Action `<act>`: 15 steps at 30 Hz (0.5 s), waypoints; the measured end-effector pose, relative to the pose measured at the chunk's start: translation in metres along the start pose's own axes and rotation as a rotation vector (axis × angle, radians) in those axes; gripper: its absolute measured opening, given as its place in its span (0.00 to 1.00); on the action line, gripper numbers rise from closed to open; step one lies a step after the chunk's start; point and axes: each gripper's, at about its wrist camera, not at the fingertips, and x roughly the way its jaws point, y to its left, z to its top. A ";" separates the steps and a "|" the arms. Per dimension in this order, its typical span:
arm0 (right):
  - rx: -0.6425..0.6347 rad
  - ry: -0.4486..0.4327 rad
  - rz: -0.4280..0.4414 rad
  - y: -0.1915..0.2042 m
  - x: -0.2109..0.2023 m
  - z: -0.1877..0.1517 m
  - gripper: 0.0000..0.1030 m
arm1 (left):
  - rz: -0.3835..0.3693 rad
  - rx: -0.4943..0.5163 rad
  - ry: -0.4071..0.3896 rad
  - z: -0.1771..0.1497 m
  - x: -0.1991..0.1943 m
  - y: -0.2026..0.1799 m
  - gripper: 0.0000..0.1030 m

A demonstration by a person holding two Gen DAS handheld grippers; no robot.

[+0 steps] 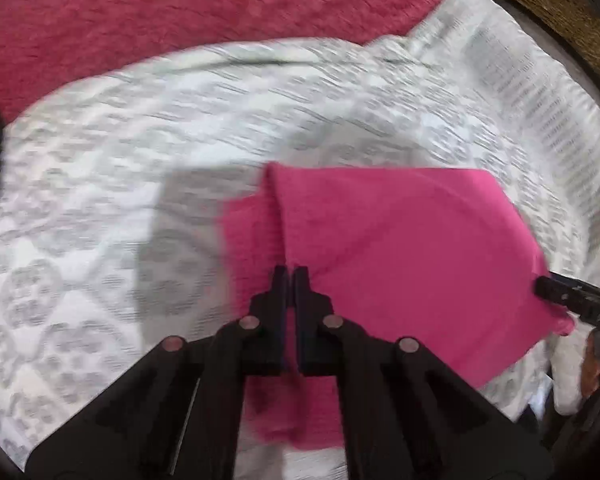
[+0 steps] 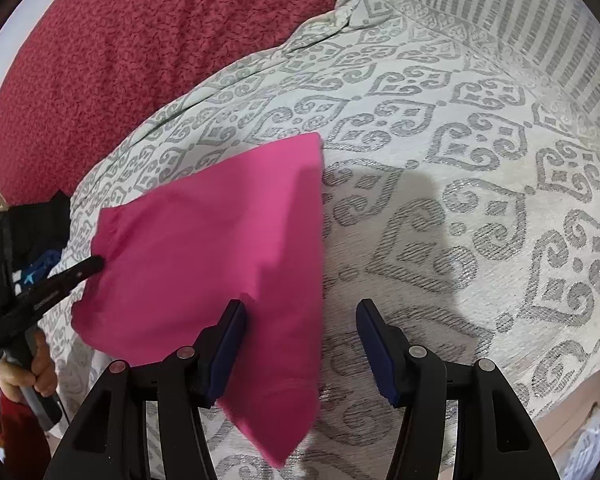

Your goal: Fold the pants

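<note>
The bright pink pants (image 1: 400,248) lie folded into a compact shape on a white bedspread with a grey pattern (image 1: 180,120). My left gripper (image 1: 291,276) is shut on the pants' edge and lifts it a little. In the right wrist view the pants (image 2: 204,248) sit left of centre, and the left gripper (image 2: 96,265) pinches their left edge. My right gripper (image 2: 300,320) is open and empty, its left finger over the pants' near right part. Its tip (image 1: 544,286) also shows at the pants' right edge in the left wrist view.
A dark red textured blanket (image 2: 120,40) covers the far side of the bed; it also shows in the left wrist view (image 1: 180,8). The bedspread (image 2: 460,160) extends right with a striped border (image 2: 540,40). Dark clothes (image 2: 28,232) lie at the left edge.
</note>
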 end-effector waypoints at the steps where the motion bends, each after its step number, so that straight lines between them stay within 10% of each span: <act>1: 0.001 -0.003 0.005 -0.001 -0.001 -0.001 0.57 | -0.007 -0.016 0.001 -0.001 -0.003 0.007 0.04; 4: 0.006 0.003 0.012 -0.003 0.001 -0.001 0.57 | 0.054 -0.059 0.020 -0.003 -0.003 0.026 0.03; 8: 0.027 -0.005 0.020 -0.004 0.000 0.000 0.57 | -0.079 -0.138 -0.009 -0.001 -0.016 0.030 0.06; 12: 0.022 -0.003 0.011 -0.005 -0.002 0.003 0.57 | -0.092 -0.104 -0.008 0.001 -0.015 0.015 0.64; 15: 0.033 -0.008 0.013 -0.008 -0.002 0.008 0.57 | -0.067 -0.043 0.024 -0.002 -0.002 0.006 0.65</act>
